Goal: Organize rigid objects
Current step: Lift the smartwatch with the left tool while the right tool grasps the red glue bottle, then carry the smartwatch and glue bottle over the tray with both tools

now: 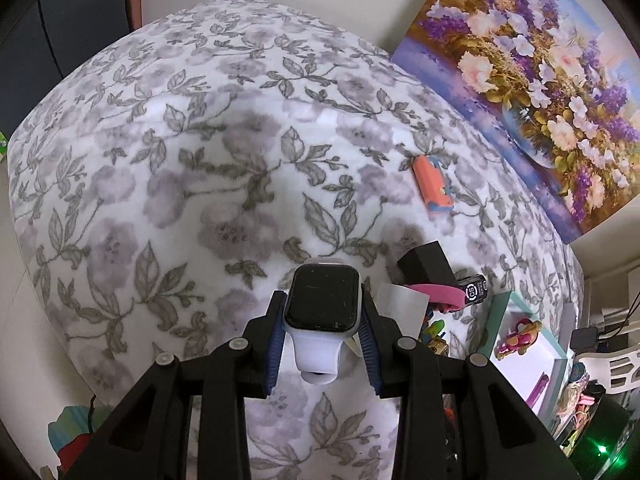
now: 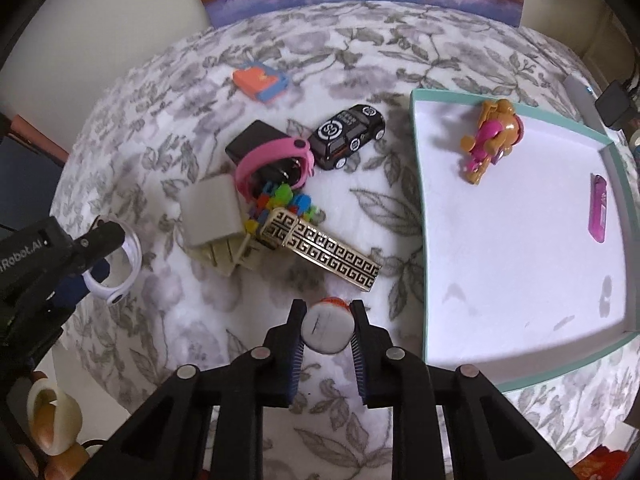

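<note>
tray (image 2: 424, 216) holds toy dog (image 2: 490, 140), purple stick (image 2: 599, 208).

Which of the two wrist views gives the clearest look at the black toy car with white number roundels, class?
The right wrist view: the black toy car lies fully visible on the floral blanket, roof, side and wheels showing. The left wrist view shows only one end of it, behind the pink watch band.

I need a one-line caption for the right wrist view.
Right hand-held gripper shut on a small round toy, beside a tray holding two toys.
</note>
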{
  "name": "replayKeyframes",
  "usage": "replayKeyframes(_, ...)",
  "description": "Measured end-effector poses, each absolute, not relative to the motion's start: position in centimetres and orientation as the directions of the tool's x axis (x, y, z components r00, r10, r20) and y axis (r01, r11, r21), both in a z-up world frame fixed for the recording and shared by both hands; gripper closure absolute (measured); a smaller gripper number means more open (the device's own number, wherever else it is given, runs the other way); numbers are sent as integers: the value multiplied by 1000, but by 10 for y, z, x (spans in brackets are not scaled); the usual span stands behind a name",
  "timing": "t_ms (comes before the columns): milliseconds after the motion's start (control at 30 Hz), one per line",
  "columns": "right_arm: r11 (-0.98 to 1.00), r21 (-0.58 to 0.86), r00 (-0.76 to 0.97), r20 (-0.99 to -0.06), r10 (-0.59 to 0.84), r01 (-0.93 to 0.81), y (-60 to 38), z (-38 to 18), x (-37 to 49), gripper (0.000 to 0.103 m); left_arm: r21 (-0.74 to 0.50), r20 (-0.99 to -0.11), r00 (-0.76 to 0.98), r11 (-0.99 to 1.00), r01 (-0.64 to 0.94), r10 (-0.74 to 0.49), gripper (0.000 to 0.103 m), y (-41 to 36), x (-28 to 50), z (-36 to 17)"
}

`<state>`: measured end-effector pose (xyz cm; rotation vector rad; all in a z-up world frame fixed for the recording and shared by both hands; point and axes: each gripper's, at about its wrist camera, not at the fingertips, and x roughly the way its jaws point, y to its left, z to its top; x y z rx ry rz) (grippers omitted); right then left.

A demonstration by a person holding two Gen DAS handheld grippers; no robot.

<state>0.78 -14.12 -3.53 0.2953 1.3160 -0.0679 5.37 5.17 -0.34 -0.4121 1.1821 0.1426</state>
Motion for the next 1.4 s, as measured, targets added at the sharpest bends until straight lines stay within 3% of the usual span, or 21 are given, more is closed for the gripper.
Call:
replayKeyframes(667, 928, 266, 322, -931, 175, 263, -164, -16, 4, 80, -221, -909, 404, 943, -249, -106, 67, 32, 52, 8)
replayKeyframes(767, 913, 288, 353, -918, 177, 290, -179, -8, 3, 80, -205, -898, 428, 959, -195, -105, 67, 15, 51, 15)
replayKeyframes(900, 906, 214, 385, -921, 63, 364, -208, 3, -2, 80, -182, -887, 447, 978, -106, -117, 67, -13, 49, 21)
replayKeyframes(1400, 771, 141, 321, -943, -86, 621, -323, -5, -29, 80, -100, -880, 421, 954, 283, -218, 67, -147, 22, 17)
